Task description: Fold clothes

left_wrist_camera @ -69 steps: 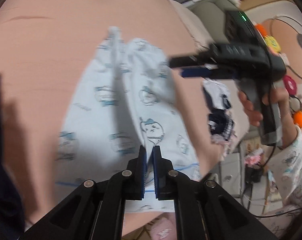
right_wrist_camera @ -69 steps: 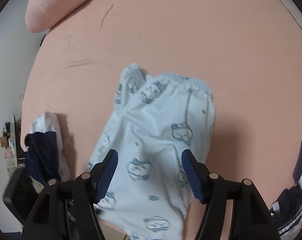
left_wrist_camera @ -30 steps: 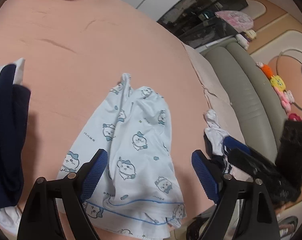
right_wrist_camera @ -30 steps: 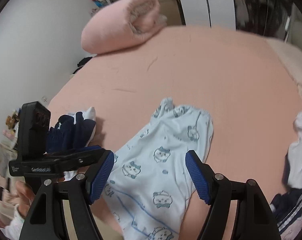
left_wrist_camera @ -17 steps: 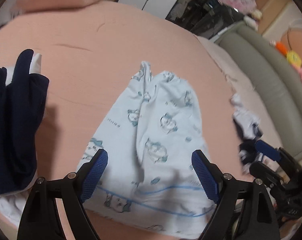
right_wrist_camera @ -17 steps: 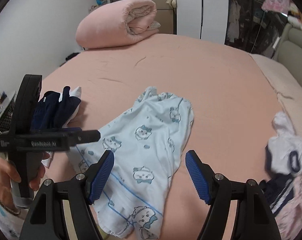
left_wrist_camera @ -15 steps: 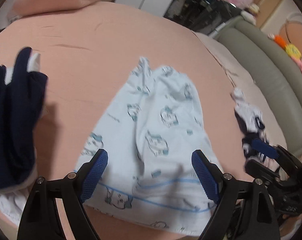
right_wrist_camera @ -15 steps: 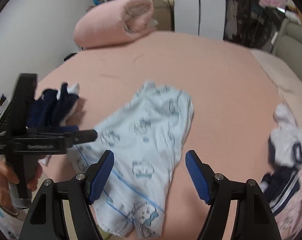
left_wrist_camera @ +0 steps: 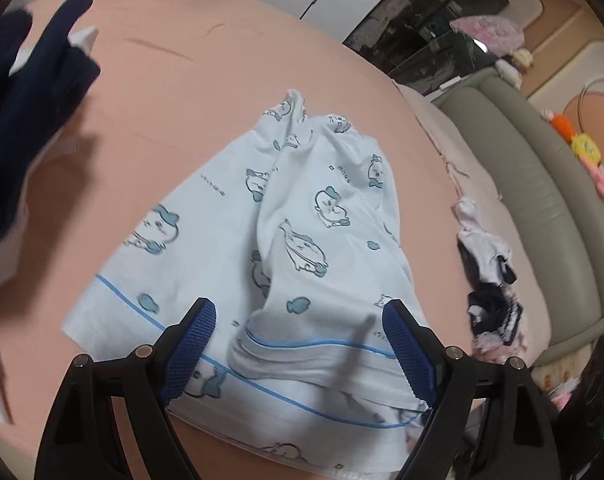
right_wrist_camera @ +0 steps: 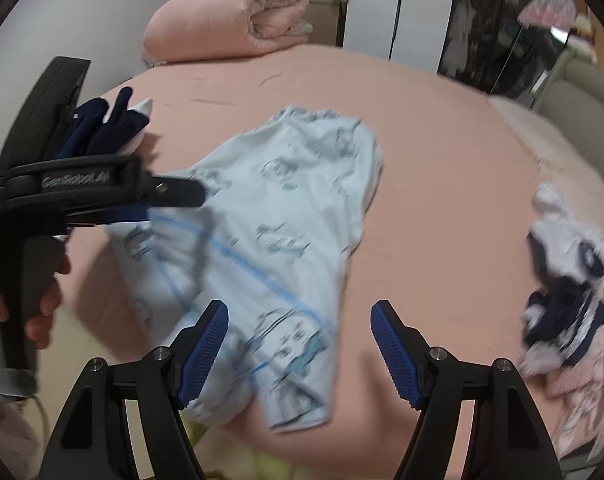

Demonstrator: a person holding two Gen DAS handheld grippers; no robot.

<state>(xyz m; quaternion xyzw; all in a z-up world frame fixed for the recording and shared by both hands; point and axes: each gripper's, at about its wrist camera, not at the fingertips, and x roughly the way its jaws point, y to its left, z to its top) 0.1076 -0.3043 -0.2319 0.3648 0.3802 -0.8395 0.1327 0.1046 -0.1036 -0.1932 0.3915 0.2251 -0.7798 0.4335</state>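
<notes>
Light blue pyjama trousers [left_wrist_camera: 269,248] [right_wrist_camera: 277,216] with cartoon prints lie rumpled on the pink bed [left_wrist_camera: 189,92] [right_wrist_camera: 442,184], hems toward me at the near edge. My left gripper [left_wrist_camera: 299,344] hangs open just above the near hems, nothing between its fingers. My right gripper [right_wrist_camera: 299,344] is also open, low over the trousers' near right corner, holding nothing. In the right wrist view the left gripper [right_wrist_camera: 173,196] shows from the side, a hand [right_wrist_camera: 37,300] on its handle, its tip over the trousers' left edge.
A navy and white garment [left_wrist_camera: 21,120] [right_wrist_camera: 109,124] lies left of the trousers. A heap of white, navy and pink clothes [left_wrist_camera: 486,272] [right_wrist_camera: 562,280] sits at the right. A rolled pink duvet [right_wrist_camera: 229,16] lies at the far end, a grey-green headboard [left_wrist_camera: 542,184] to the right.
Both grippers have sunk closer to the trousers' near hems, which now fill more of each view. Their jaws stayed open. The trousers have not moved.
</notes>
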